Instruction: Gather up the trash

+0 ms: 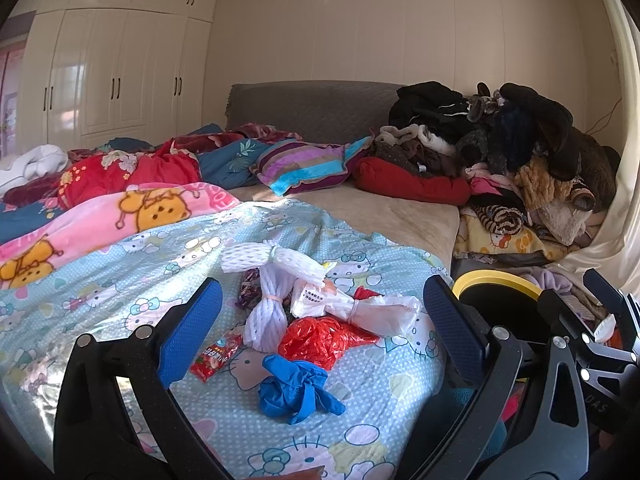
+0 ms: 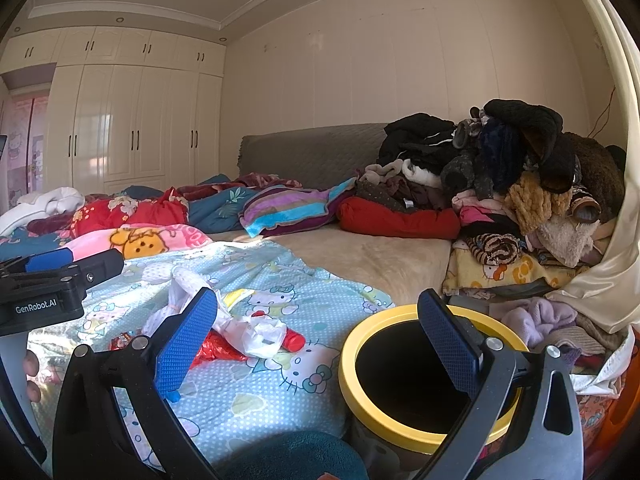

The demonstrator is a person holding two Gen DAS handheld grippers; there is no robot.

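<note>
Trash lies on the light-blue cartoon-cat blanket (image 1: 120, 288): a crumpled blue glove (image 1: 296, 388), a red plastic bag (image 1: 320, 340), white foam nets (image 1: 272, 280), a white plastic bag (image 1: 360, 308) and a red snack wrapper (image 1: 216, 354). My left gripper (image 1: 320, 320) is open and empty, just short of the pile. A bin with a yellow rim (image 2: 360, 332) stands beside the bed, also seen in the left wrist view (image 1: 496, 278). My right gripper (image 2: 316, 340) is open and empty above the bin's left rim. The left gripper's body (image 2: 60, 276) shows at the left of the right wrist view.
A tall heap of clothes (image 1: 520, 152) fills the bed's right side. Pillows and quilts (image 1: 304, 164) lie along the grey headboard (image 1: 312, 108). White wardrobes (image 1: 120, 80) stand at the far left. A cream curtain (image 2: 608, 264) hangs at the right.
</note>
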